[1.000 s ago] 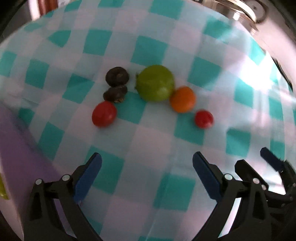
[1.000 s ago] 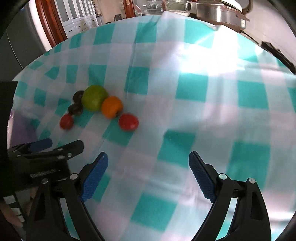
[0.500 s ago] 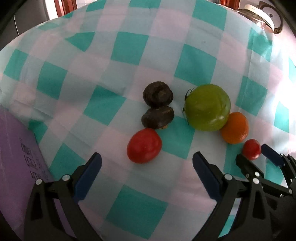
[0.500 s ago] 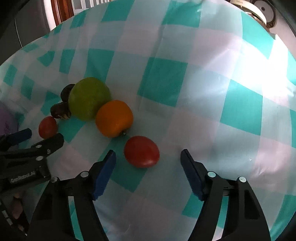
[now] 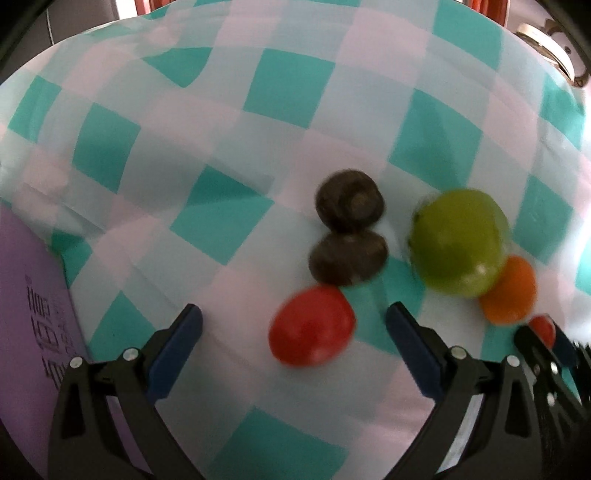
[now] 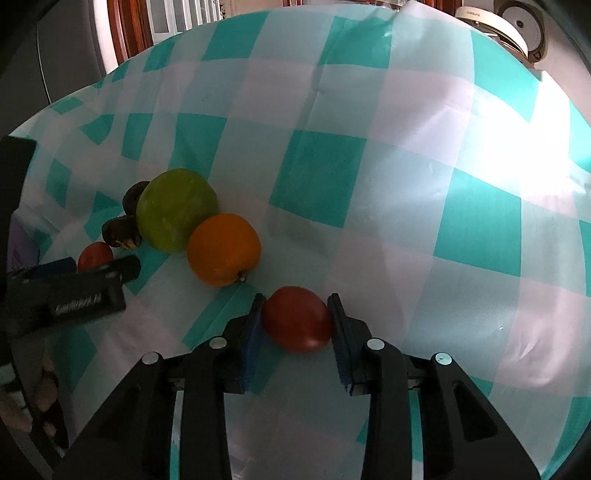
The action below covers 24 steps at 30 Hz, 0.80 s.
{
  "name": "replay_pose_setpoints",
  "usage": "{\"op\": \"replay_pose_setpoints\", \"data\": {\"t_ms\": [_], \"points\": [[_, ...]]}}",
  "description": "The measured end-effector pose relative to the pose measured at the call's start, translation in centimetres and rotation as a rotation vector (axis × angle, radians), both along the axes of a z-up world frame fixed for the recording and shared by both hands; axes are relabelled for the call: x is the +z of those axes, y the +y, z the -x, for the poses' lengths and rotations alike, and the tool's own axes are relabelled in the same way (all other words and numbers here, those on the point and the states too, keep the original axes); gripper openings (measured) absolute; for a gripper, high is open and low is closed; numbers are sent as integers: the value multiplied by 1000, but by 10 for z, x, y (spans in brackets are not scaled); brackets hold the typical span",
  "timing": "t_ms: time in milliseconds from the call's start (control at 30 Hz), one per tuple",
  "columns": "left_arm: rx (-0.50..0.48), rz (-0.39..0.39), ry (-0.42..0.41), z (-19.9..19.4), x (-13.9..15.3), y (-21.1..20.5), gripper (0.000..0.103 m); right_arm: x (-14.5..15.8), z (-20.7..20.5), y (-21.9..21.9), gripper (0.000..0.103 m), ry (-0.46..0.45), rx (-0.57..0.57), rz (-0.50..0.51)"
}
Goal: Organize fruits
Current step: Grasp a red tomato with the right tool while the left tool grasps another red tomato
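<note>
Beside orange fruit [image 6: 223, 249], right gripper [image 6: 296, 325] clamps tomato [image 6: 297, 319].

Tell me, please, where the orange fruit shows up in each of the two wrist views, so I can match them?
Left wrist view: the orange fruit sits at the right edge, partly hidden behind the green fruit.
Right wrist view: the orange fruit lies left of centre, just beyond the right gripper.
Shared landmark: the green fruit, touching the orange one in both views.

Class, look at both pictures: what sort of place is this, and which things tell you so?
Probably a home kitchen or dining room: a checked tablecloth with fruit on it, a rice cooker behind, and wooden cabinet doors.
</note>
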<state>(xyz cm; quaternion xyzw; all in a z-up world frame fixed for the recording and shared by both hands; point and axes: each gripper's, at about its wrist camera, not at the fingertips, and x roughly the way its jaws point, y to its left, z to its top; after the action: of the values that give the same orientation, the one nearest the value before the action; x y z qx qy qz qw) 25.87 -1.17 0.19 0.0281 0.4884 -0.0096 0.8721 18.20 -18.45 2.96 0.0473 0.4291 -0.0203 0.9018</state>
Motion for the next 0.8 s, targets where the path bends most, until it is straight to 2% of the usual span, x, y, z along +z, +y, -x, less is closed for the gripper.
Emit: {"op": "replay_pose_setpoints", "data": {"t_ms": [67,100,133,200,333,533,633,733,800], "points": [[1,1,-19,0,-1,1,99,-2,1,-1,35,-4,-3,-12],[-16,2,-37,3,-1,-1,91,-2,1,-3,35,-7,-6,-17],[-46,3,-56,7,1,-5,70,-3,0,-3,36,-8,-7,-18],[-117,-18,-90,16,6,-20,37,-1,3,-7,36,-8,-8,-18],[-122,9,-82,19,6,-18,36,-1,7,-9,34,-2,1,4],[-168,45,-93,34,12,-14,36,7,16,-10,33,-2,-24,-33],[-195,18,-95,44,12,-18,36,15,22,-17,33,1,-30,-49],[-211,-4,-26,50,14,-31,36,27,27,-21,33,5,-38,-49],[-233,-26,-18,54,26,-43,36,42,32,-25,33,6,-55,-51]]}}
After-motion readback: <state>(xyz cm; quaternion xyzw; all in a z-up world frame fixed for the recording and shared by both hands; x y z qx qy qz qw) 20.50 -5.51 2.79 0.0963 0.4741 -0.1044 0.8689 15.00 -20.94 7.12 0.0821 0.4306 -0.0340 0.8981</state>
